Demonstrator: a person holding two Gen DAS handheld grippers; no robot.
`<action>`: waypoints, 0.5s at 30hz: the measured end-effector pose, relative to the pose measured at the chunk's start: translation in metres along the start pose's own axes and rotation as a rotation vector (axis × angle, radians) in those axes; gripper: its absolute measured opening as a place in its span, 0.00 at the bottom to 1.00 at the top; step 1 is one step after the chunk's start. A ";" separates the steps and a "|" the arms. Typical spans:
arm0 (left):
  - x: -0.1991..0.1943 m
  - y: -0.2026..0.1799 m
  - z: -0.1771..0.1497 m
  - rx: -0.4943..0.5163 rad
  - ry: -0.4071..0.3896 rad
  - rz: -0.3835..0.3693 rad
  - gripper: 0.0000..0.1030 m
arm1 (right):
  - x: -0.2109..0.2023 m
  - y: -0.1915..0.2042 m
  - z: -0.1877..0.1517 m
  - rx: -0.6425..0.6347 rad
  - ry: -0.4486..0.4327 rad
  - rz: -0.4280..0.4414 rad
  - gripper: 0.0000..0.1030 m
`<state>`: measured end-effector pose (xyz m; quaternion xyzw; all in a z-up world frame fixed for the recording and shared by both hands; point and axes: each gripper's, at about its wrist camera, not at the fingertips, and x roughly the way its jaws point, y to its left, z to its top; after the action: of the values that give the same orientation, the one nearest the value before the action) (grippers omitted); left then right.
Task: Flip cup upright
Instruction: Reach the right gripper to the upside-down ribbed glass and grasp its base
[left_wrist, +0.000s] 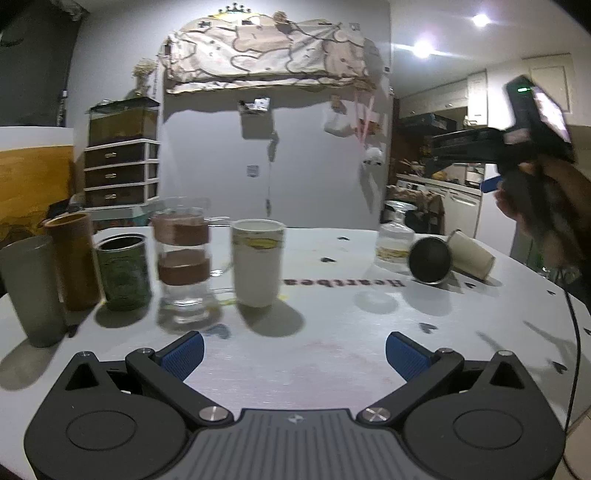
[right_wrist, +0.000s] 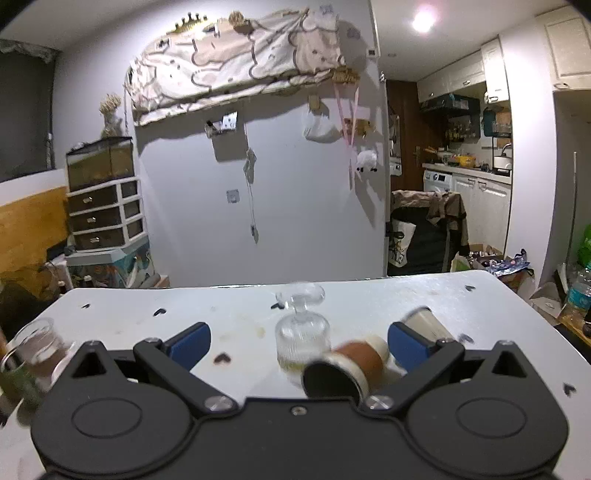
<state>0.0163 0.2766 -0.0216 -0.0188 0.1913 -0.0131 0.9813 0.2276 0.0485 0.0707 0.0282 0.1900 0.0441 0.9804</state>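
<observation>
- Cup on its side: a brown-sleeved cup (right_wrist: 347, 363) with a dark open mouth lies tipped over on the white desk (right_wrist: 147, 332), toward the desk's right side; in the left wrist view the same cup (left_wrist: 430, 260) shows its round dark mouth to the camera.
- White desk (left_wrist: 332, 350) fills the lower half of both views, with small dark heart marks and upside-down lettering printed on it.
- Right claw (right_wrist: 298, 345) hovers low over the fallen cup with its blue pads spread wide apart, holding nothing; the cup lies between them, nearer the right-hand pad. In the left wrist view the right claw's body appears blurred at the far right, raised above the desk in a hand.
- Left claw (left_wrist: 294, 354) sits low over the near desk with its blue pads wide apart, gripping nothing.
- Row of upright vessels stands at left: a grey tumbler (left_wrist: 31, 291), a brown tube (left_wrist: 74, 260), a green tin (left_wrist: 123, 271), a stack of glass mugs with brown bands (left_wrist: 183, 258), and a white cup (left_wrist: 258, 262).
- Clear glass bottle with a stopper (right_wrist: 302, 332) stands just behind the fallen cup.
- Cream cup (left_wrist: 471, 254) also lies on its side, just right of the fallen cup.
</observation>
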 end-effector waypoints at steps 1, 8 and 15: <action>0.000 0.005 0.000 -0.005 -0.002 0.008 1.00 | 0.014 0.003 0.006 -0.004 0.008 -0.003 1.00; 0.011 0.035 -0.004 -0.049 0.032 0.046 1.00 | 0.103 0.010 0.025 0.044 0.124 -0.069 0.95; 0.015 0.051 -0.005 -0.072 0.048 0.077 1.00 | 0.164 0.009 0.023 0.079 0.207 -0.147 0.89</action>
<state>0.0296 0.3274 -0.0342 -0.0463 0.2159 0.0309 0.9748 0.3869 0.0726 0.0315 0.0483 0.2931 -0.0328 0.9543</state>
